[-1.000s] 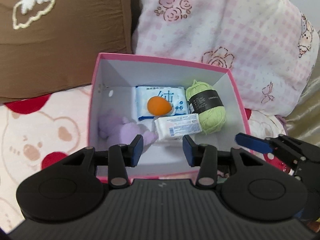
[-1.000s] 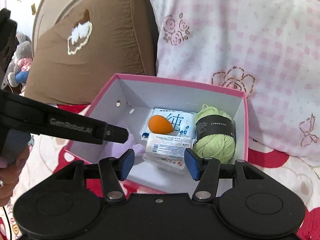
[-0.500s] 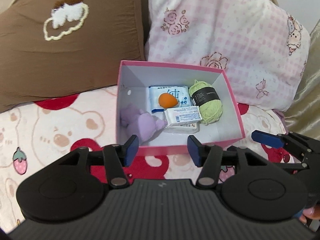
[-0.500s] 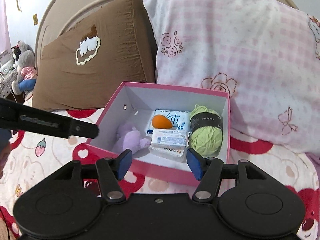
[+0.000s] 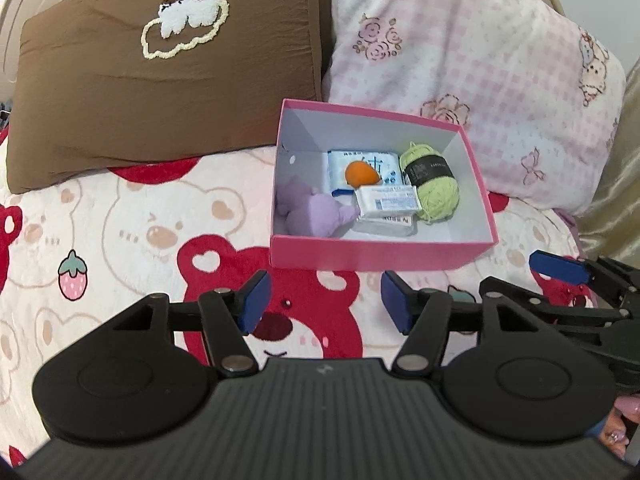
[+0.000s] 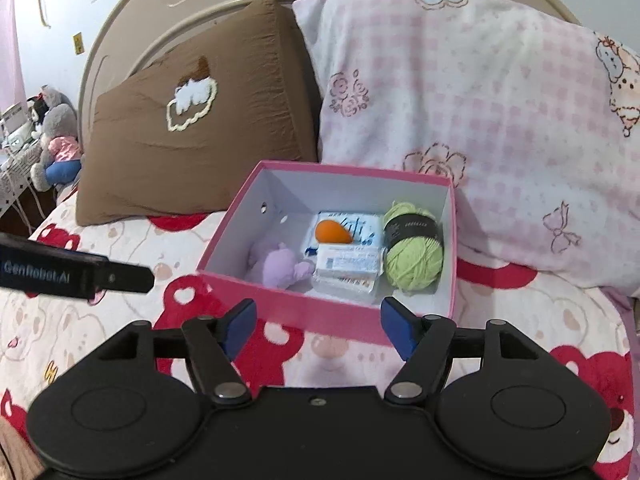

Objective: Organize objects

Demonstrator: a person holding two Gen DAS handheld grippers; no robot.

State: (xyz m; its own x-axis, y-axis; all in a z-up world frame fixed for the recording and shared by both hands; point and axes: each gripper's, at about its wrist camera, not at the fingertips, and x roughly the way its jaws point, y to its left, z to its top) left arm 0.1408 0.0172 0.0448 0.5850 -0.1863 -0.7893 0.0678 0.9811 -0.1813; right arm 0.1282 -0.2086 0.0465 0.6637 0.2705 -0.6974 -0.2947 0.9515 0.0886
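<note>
We see a pink box point(image 5: 380, 258) on the bed point(image 5: 132, 224), just in front of a brown pillow point(image 5: 160, 80) and a pink pillow point(image 5: 480, 68), holding a purple plush point(image 5: 312, 210), an orange sponge point(image 5: 361, 174) on a blue packet point(image 5: 384, 162), a white packet point(image 5: 387, 202) and green yarn point(image 5: 434, 192). Our left gripper point(image 5: 322, 300) and right gripper point(image 6: 316, 326) hover short of the box, fingers apart and opening, nothing between them. Only the near box wall stands between the fingers and the contents; the right gripper's blue finger point(image 5: 558, 268) juts in at the left view's edge.
</note>
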